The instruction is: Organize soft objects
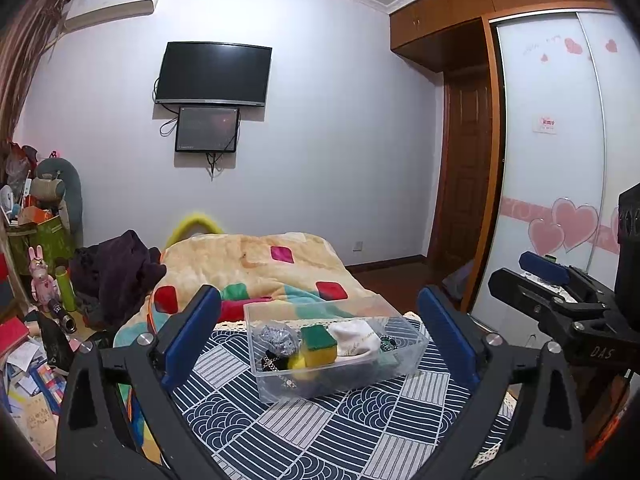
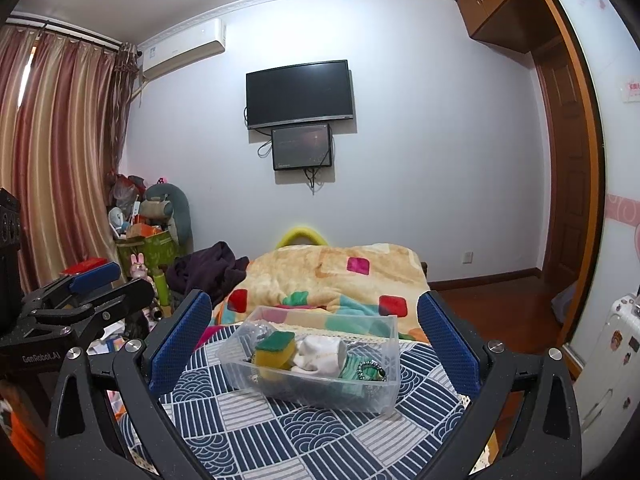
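A clear plastic bin (image 1: 416, 350) (image 2: 390, 376) stands on a table with a blue-and-white patterned cloth (image 1: 320, 432) (image 2: 280, 436). In it lie a yellow-green sponge (image 1: 319, 345) (image 2: 276, 349), a white sock (image 1: 358, 340) (image 2: 322, 354), a steel scourer (image 1: 276, 338), a green item (image 2: 352, 368) and a beaded bracelet (image 2: 372, 370). My left gripper (image 1: 320, 336) is open and empty, its pads either side of the bin, short of it. My right gripper (image 2: 316, 344) is open and empty, likewise. Each gripper shows in the other's view, at the right edge (image 1: 560, 292) and the left edge (image 2: 76, 300).
Behind the table is a bed with a patchwork blanket (image 1: 256, 268) (image 2: 340, 276) and dark clothes (image 1: 116, 272). Clutter, boxes and toys (image 1: 36, 280) (image 2: 148, 236) fill the left floor. A wardrobe with heart stickers (image 1: 560, 160) and a white suitcase (image 2: 608, 360) stand right.
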`<state>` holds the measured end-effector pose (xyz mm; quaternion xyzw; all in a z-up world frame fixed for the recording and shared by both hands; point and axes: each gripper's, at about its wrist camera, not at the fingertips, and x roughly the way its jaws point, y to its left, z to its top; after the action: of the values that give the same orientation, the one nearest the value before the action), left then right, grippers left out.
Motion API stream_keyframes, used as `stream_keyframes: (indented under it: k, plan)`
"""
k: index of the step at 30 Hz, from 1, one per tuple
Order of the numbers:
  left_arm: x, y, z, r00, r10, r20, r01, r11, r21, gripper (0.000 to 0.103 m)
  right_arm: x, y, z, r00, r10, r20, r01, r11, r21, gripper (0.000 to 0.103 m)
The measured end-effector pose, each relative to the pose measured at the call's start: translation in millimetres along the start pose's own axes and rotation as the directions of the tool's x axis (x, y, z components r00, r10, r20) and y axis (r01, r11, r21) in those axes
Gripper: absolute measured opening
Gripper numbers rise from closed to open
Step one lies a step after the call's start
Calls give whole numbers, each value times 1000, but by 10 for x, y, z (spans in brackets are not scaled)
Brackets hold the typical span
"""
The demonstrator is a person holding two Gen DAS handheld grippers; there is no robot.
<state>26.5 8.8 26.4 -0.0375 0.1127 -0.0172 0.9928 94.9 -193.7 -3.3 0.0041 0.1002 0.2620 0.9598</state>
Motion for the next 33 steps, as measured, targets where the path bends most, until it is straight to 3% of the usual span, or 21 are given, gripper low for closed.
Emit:
stream_keyframes:
  k: [33]
  plan:
    - [-4, 4, 21, 1000, -21, -11, 21, 1000, -8, 103, 0, -20, -32, 1000, -5, -3, 5, 1000, 3, 103]
